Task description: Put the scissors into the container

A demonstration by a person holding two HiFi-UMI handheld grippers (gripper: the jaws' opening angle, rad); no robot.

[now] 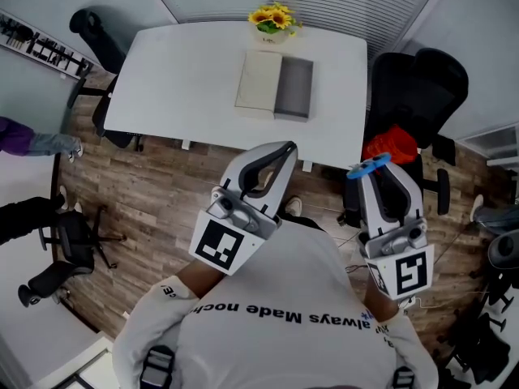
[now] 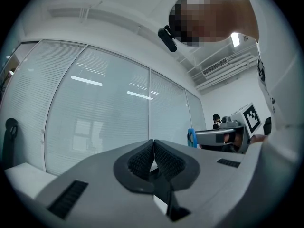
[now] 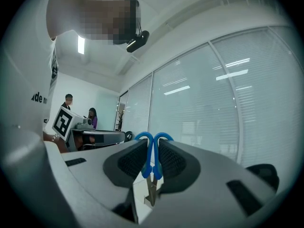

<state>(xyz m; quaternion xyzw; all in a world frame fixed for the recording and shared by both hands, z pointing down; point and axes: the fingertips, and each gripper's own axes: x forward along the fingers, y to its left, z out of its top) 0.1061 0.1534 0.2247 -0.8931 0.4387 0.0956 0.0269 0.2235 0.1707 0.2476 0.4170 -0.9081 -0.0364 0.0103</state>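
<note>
Scissors pinched in the right gripper, well apart from the container on the table.

From the head view, the white, smooth table (image 1: 178, 79) is carrying a shallow grey rectangular container (image 1: 293, 87) touching a flat beige box (image 1: 259, 82), with yellow flowers (image 1: 273, 19) behind; the right gripper (image 1: 369, 168) is showing blue plastic at its tip, and the left gripper (image 1: 285, 147) is hovering over wood-grain floor. In the left gripper view, the ribbed black pads (image 2: 142, 159) are pressing together with nothing between them. In the right gripper view, the textured pads are clamping the scissors' (image 3: 151, 163) blue handle loops, which are poking above the jaws while the metal blades are pointing down between them.
</note>
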